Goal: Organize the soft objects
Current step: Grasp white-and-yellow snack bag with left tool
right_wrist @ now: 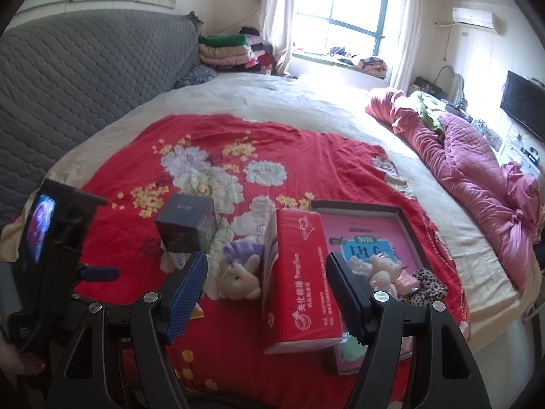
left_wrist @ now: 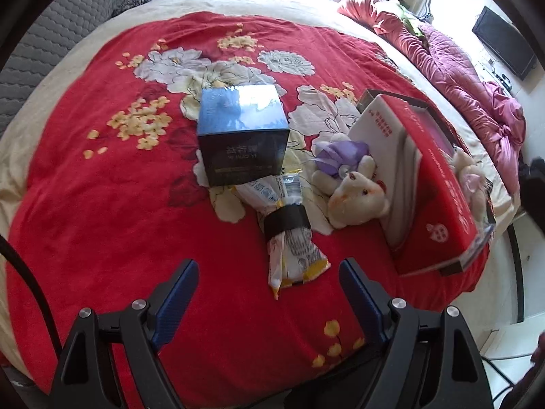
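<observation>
Both my grippers are open and hold nothing. My left gripper (left_wrist: 269, 286) hangs above the near end of one wrapped packet (left_wrist: 289, 235). Its long axis runs away from me, between my two fingers, and a black band goes around its middle; the print on it is too small to read. Just beyond the packet stands one dark blue box (left_wrist: 242, 136) with the letters "YI" under Chinese characters.

To the right of the packet lies one cream teddy bear (left_wrist: 351, 184) with a purple bow, head toward me. It touches one red tissue pack (right_wrist: 299, 283), which sits in front of my right gripper (right_wrist: 265, 286), its long axis also running away from me. On it I read "YongStar", not surely, and Chinese text. Right of the pack is one shallow box lid (right_wrist: 405, 214) with a pink sheet inside, and a second, pinkish bear (right_wrist: 385, 272) lies there.
</observation>
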`<state>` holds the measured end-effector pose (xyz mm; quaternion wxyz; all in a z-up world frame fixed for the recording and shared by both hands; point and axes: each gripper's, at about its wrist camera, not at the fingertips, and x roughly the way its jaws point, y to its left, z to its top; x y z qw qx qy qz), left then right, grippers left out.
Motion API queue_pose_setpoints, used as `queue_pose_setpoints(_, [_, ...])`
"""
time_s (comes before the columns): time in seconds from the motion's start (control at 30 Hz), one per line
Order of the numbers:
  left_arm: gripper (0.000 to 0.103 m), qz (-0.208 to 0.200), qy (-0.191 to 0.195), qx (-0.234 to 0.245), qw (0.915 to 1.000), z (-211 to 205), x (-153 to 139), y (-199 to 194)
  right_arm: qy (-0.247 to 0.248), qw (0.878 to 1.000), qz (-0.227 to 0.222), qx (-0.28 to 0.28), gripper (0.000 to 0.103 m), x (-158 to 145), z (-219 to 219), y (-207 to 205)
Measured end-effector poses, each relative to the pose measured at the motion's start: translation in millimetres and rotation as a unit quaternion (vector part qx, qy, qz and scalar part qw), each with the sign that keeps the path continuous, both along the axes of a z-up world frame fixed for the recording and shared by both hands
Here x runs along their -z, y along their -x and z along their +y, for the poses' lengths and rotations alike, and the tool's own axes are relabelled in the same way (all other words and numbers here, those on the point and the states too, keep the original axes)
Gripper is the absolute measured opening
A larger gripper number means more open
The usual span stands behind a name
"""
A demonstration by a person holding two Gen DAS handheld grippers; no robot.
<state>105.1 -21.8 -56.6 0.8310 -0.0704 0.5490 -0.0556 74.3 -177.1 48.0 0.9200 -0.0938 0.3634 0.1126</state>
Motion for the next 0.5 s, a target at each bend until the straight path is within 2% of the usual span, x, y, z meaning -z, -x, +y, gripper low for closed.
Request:
queue_pose_setpoints(0.17, [0.084,0.026,0.023,0.015,0.9993,-8,21,-21,0.013,1.000,0.014,0.000,0.074,19,-2,-10])
queue_pose_setpoints(0.5, [0.084,0.047,0.028,-0.003,0.9985,-5,44,-51,0.046,0.999,0.029,-0.004,0.073,44,-4,-24])
